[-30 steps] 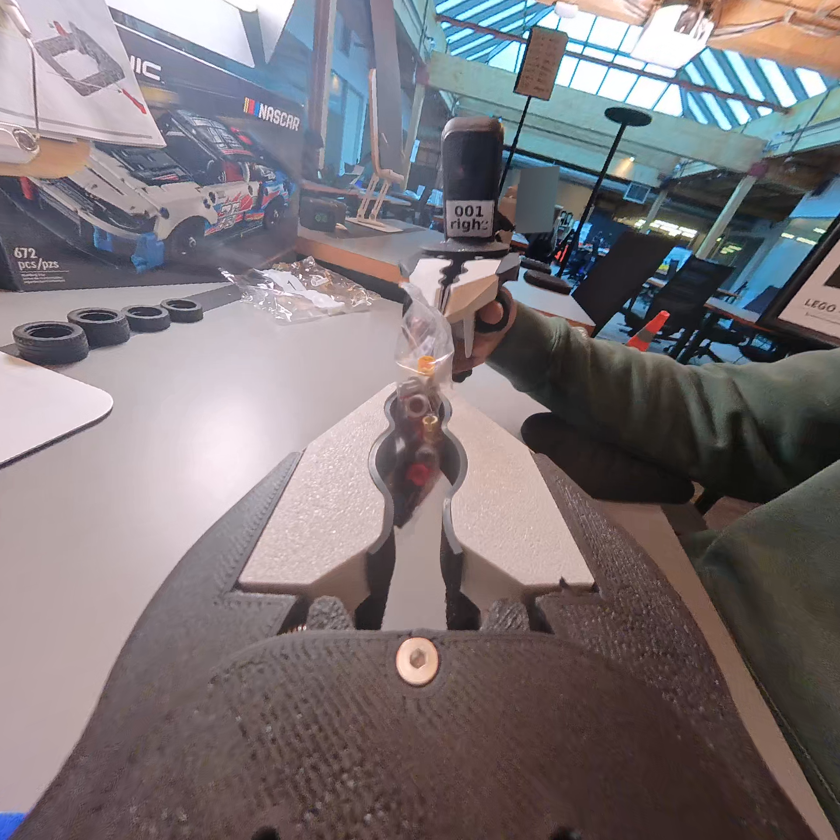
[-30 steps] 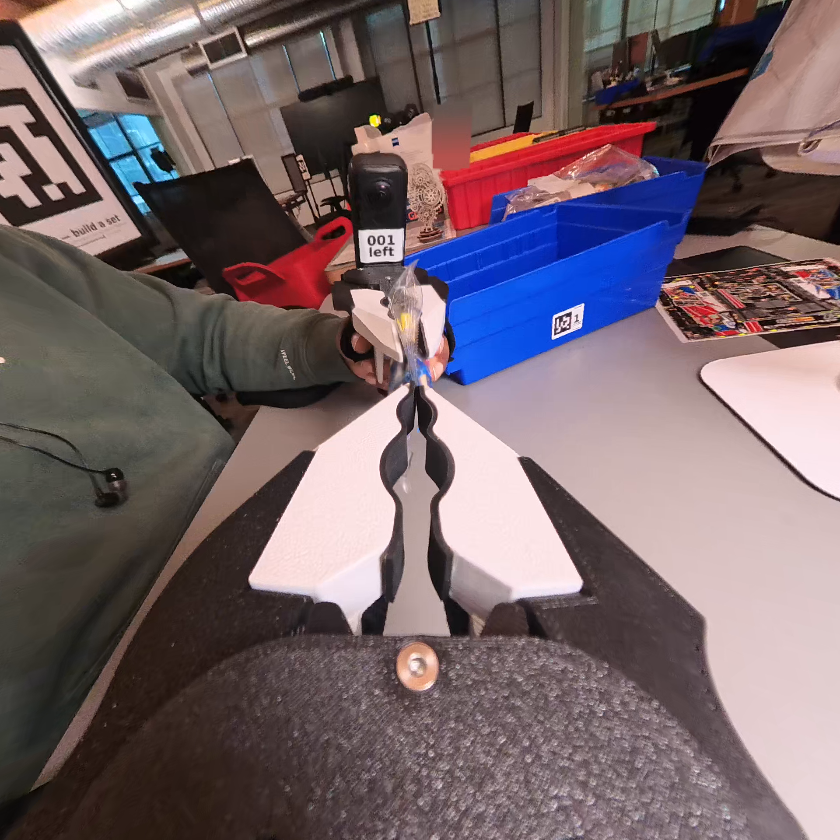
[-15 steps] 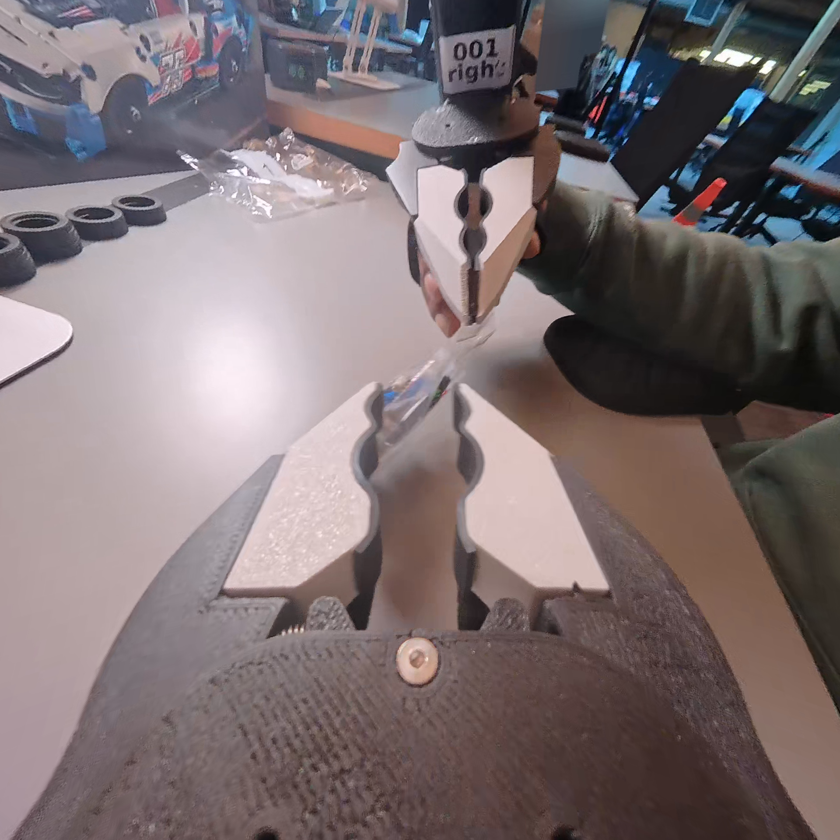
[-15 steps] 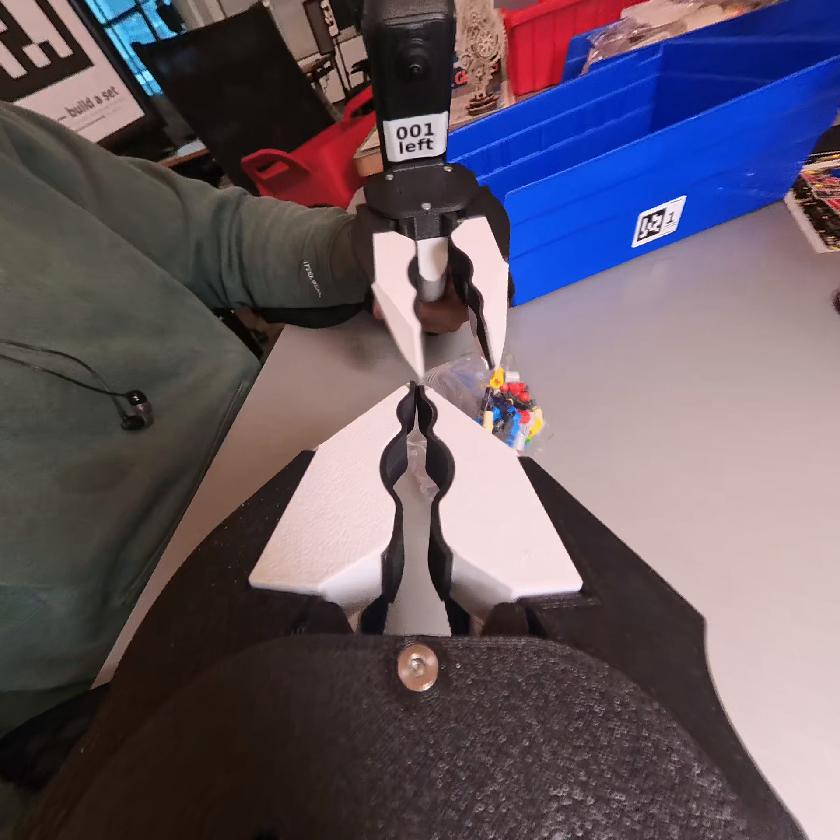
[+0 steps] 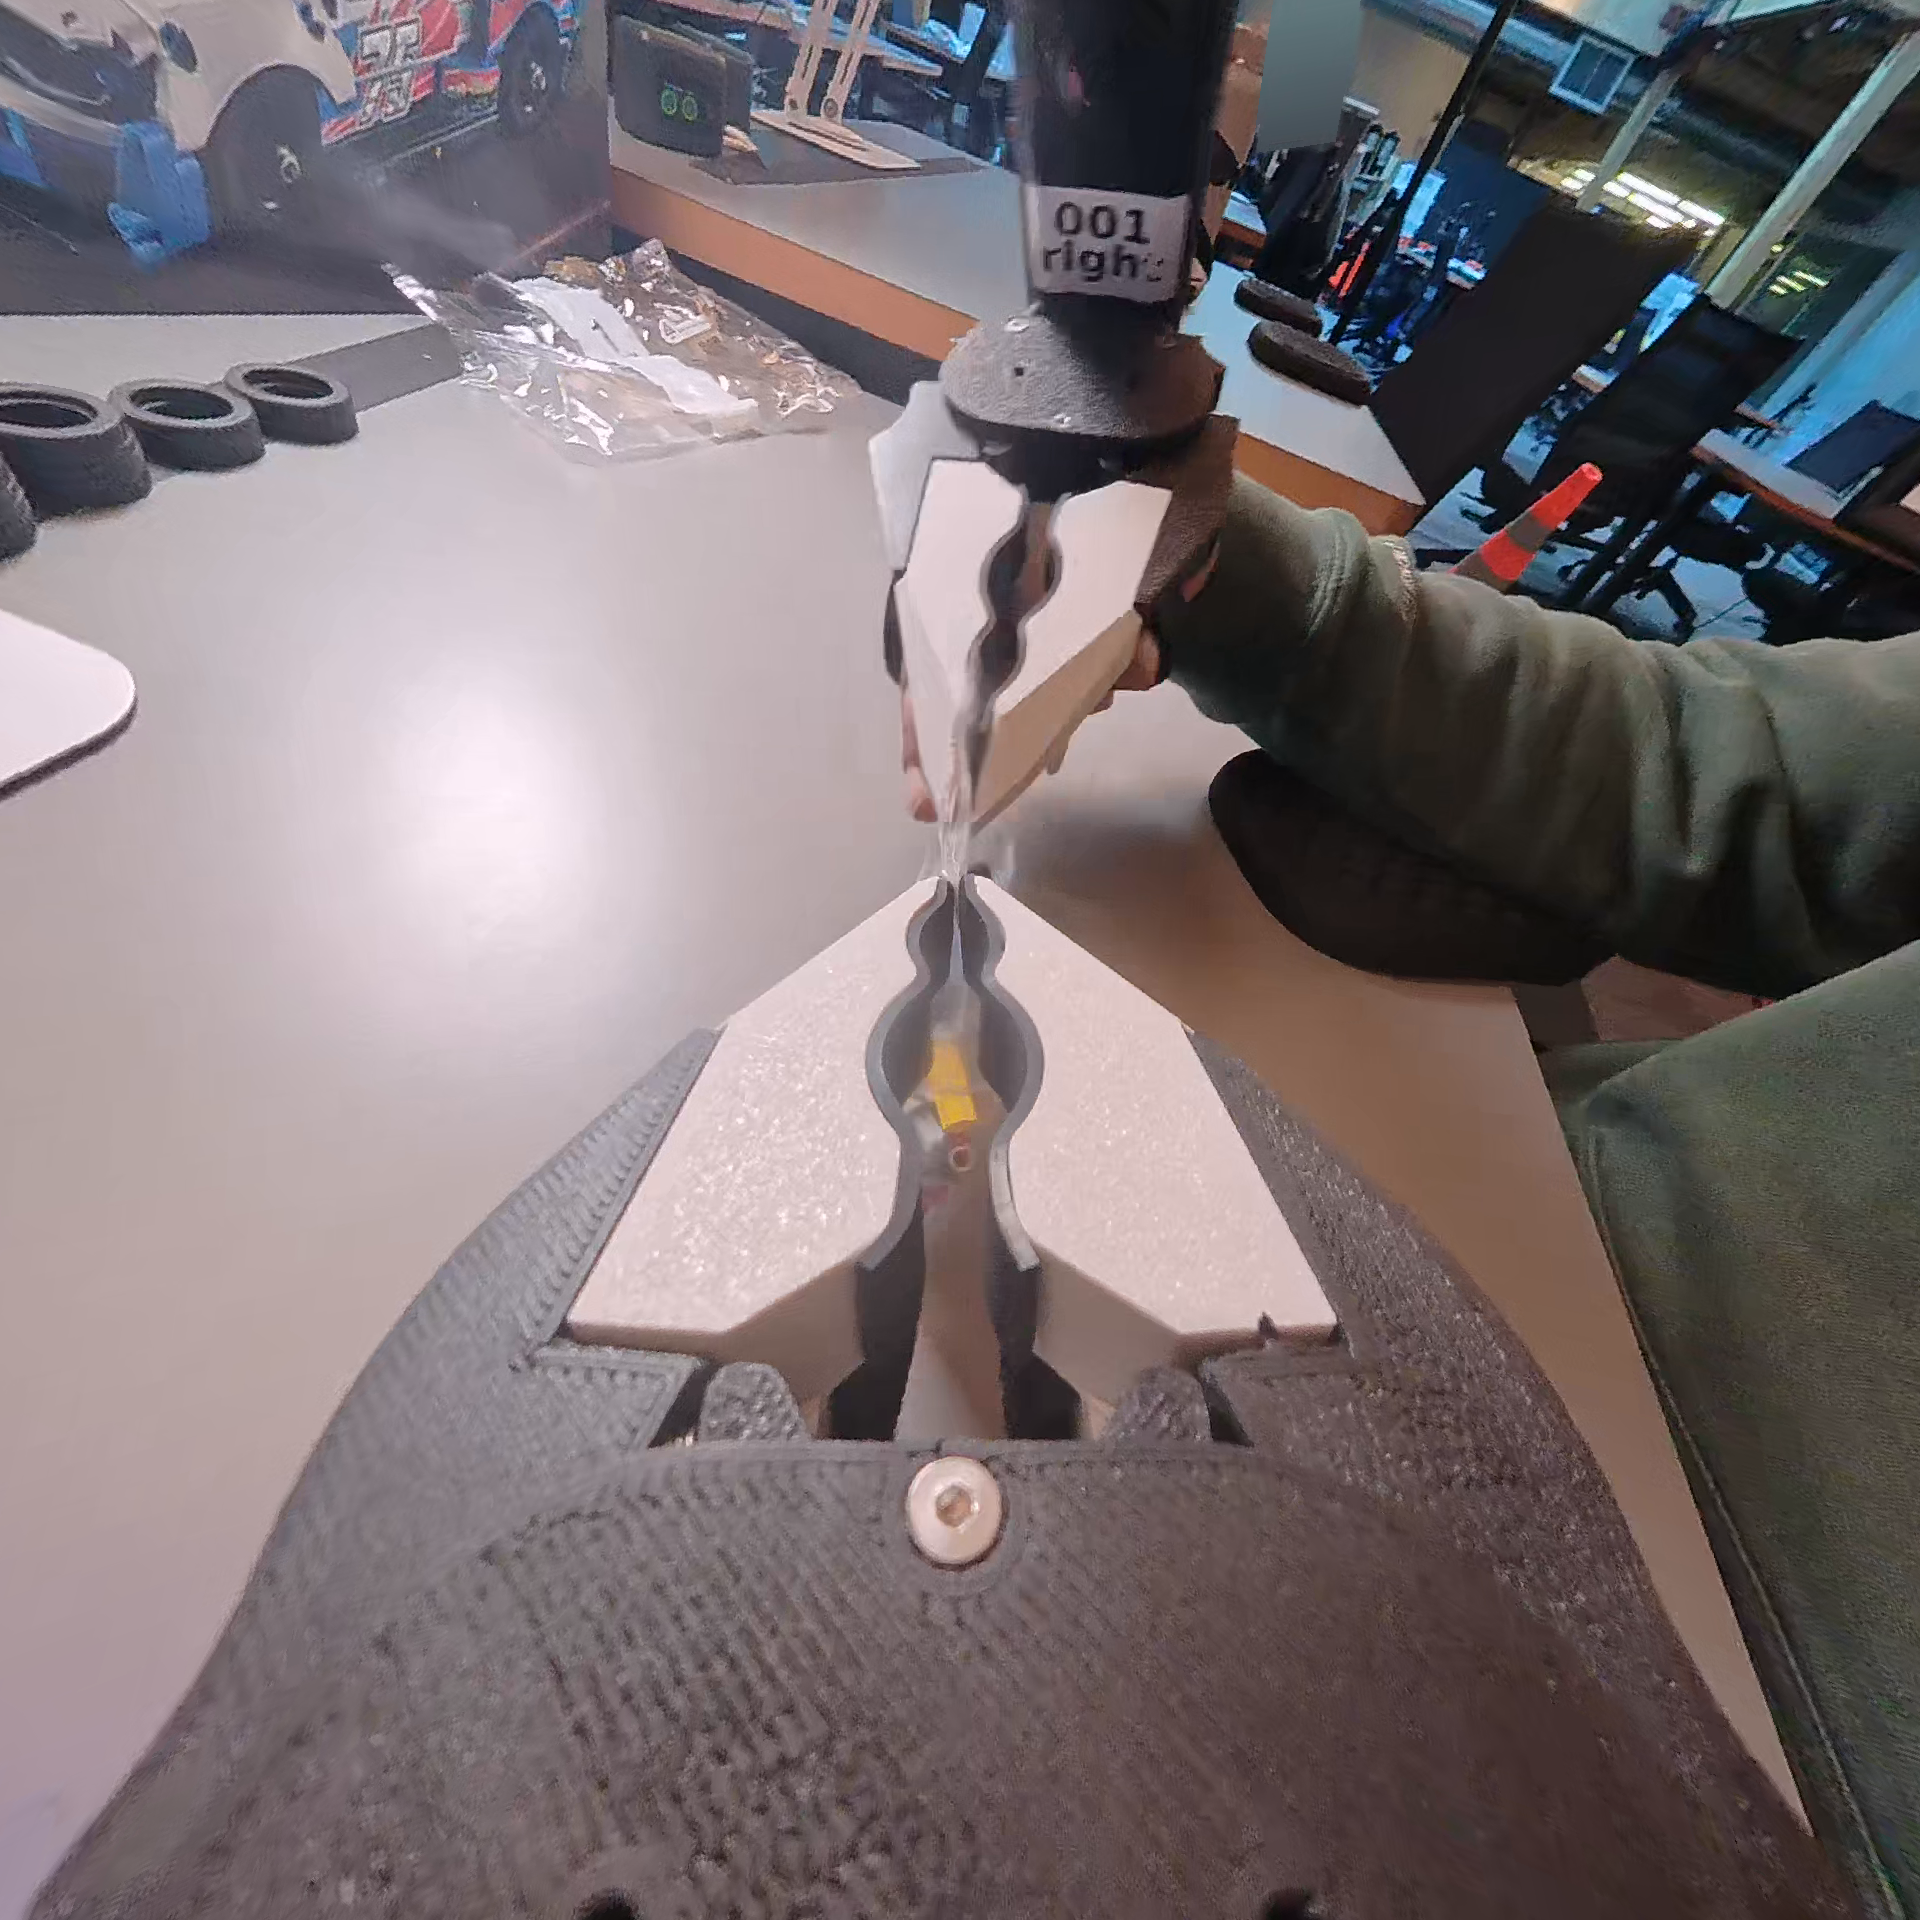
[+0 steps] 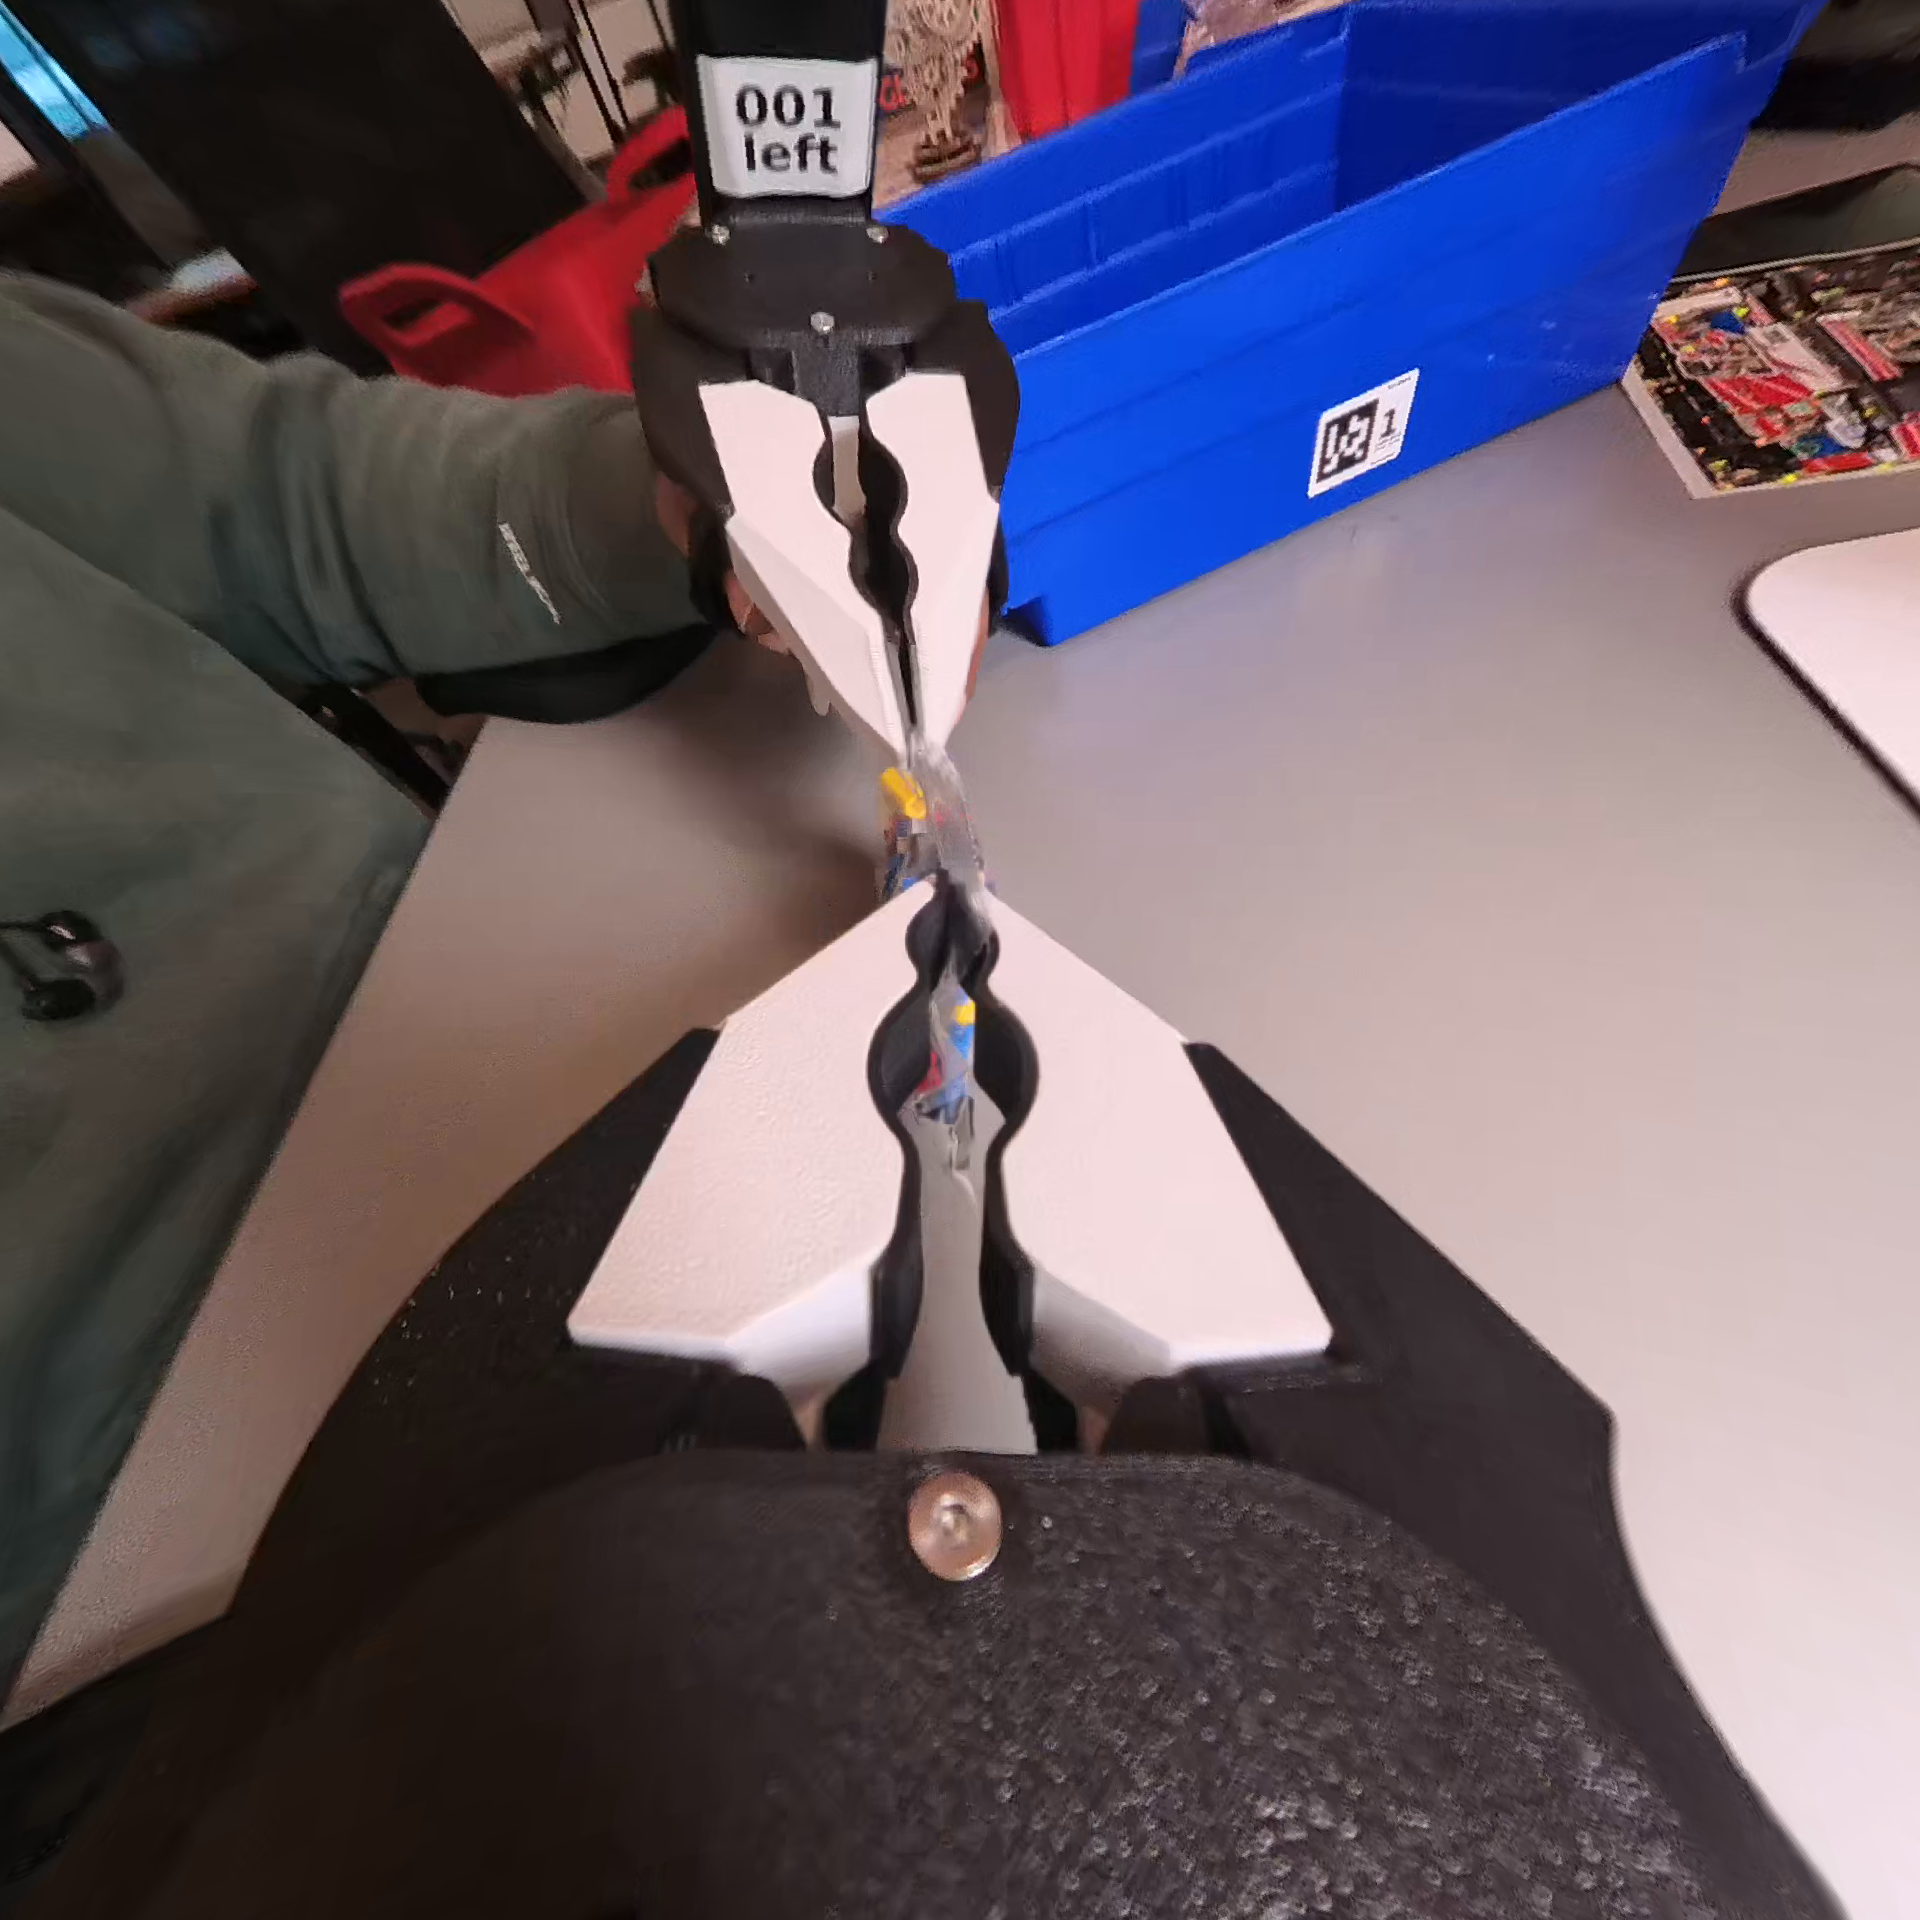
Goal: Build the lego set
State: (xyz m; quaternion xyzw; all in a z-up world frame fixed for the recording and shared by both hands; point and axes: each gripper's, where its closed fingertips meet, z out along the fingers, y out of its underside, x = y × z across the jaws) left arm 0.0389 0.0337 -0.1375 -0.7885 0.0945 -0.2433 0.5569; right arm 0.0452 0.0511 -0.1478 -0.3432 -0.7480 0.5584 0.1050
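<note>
A small clear plastic bag of little coloured lego parts (image 6: 914,821) hangs stretched between my two grippers, just above the grey table (image 5: 364,831). My left gripper (image 5: 956,912) is shut on one end of it, and yellow and red parts of the bag (image 5: 948,1091) show in the gap between its fingers. My right gripper (image 6: 954,904) is shut on the other end. The grippers point at each other tip to tip: the right gripper (image 5: 961,805) faces me in the left wrist view, the left gripper (image 6: 909,743) in the right wrist view.
Several black tyres (image 5: 187,421), a clear bag with white parts (image 5: 623,353) and the lego box (image 5: 260,104) lie at the far left. A blue bin (image 6: 1351,312), an instruction booklet (image 6: 1787,364) and a white mat (image 6: 1849,634) are on the right. A person's green sleeves hold both grippers. Only a small space, under 4 cm, lies between the two pairs of fingers.
Half a second ago my left gripper was open and the bag hung from the right gripper alone. Now the left gripper has shut on the bag again, and the bag is pulled taut.
</note>
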